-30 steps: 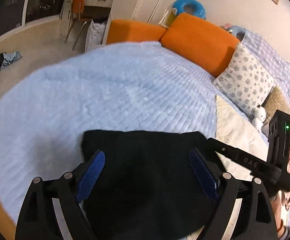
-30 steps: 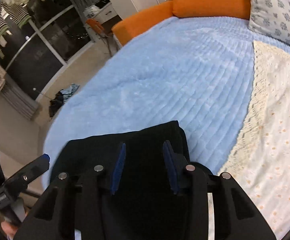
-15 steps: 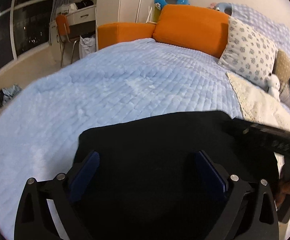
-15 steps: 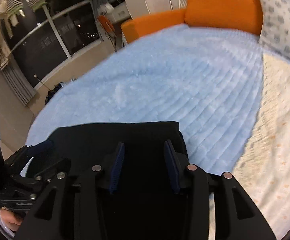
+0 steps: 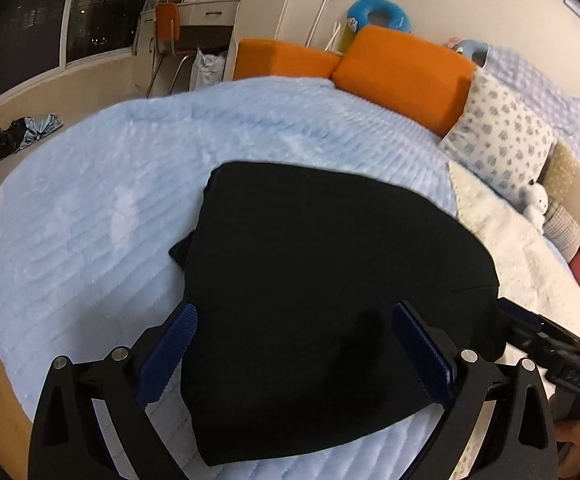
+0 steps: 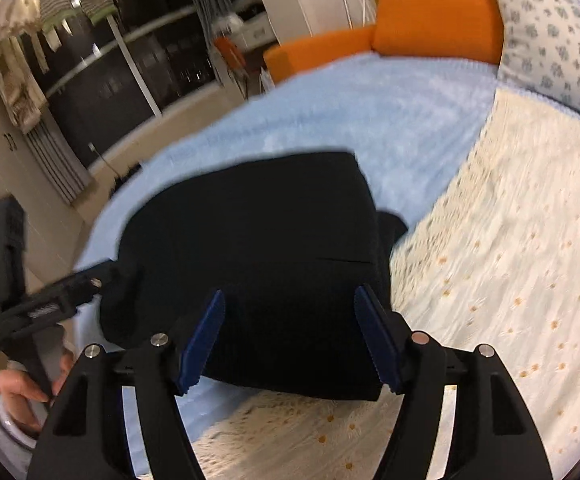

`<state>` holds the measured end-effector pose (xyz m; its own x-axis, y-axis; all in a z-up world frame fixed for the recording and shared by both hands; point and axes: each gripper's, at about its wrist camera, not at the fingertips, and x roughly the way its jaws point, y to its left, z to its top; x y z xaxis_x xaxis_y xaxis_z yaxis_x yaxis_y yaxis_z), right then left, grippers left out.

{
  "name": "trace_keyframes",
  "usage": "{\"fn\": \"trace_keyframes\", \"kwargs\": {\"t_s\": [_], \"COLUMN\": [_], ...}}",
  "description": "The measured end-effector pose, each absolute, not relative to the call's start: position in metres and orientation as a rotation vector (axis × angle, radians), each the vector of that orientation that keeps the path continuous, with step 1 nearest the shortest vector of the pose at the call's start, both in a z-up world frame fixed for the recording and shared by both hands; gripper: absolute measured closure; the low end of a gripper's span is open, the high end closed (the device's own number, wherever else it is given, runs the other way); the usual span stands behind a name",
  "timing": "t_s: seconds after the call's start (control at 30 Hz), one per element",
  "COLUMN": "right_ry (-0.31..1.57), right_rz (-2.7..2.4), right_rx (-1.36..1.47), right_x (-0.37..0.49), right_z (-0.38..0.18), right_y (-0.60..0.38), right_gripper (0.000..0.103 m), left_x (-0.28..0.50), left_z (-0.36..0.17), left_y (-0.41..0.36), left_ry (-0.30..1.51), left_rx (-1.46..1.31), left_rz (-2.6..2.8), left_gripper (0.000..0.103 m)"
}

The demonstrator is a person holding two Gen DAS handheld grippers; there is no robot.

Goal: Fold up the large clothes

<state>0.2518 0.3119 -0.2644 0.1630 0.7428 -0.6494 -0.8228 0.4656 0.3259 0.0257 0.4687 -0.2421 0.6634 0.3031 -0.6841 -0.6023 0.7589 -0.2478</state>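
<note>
Garment: folded black fabric bundle (image 5: 329,280), on the pale blue quilted bedspread (image 5: 90,220), bundle's right edge touching a cream lace blanket (image 6: 509,260).
Handling: we judge it soft, floppy, light; pinch doubled edges.
Left gripper (image 5: 293,344): released, spread wide.
Right gripper (image 6: 290,332): jaws just opened, pads clear of cloth.

Black-framed left gripper (image 5: 290,344) and right gripper (image 6: 290,328) carry ribbed blue pads (image 5: 170,354) and silver screws. A pale grey sleeve cuff (image 6: 0,420) shows at eight o'clock.
</note>
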Motion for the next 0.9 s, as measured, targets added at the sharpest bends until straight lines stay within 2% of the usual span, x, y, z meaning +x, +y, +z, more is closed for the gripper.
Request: {"fn": "trace_keyframes", "kwargs": {"t_s": [0.07, 0.23, 0.37, 0.6, 0.9], "right_ry": [0.873, 0.826, 0.675, 0.463, 0.435], "right_rz": [1.114, 1.120, 1.125, 1.076, 1.066], "right_rx": [-0.146, -0.137, -0.163, -0.178, -0.243], "right_x": [0.250, 0.231, 0.197, 0.136, 0.119], "right_z": [-0.272, -0.245, -0.211, -0.172, -0.206], "right_y": [0.322, 0.310, 0.279, 0.213, 0.190], "right_gripper": [0.029, 0.024, 0.004, 0.005, 0.005], "left_x": [0.026, 0.001, -0.033, -0.064, -0.059], "left_z": [-0.249, -0.236, -0.203, -0.166, -0.197], "left_y": [0.474, 0.459, 0.421, 0.350, 0.315], "left_ry": [0.685, 0.700, 0.619, 0.491, 0.536], "left_rx": [-0.525, -0.479, -0.371, -0.244, -0.264], "left_rz": [0.538, 0.613, 0.691, 0.773, 0.762], "left_gripper": [0.004, 0.004, 0.004, 0.003, 0.003]}}
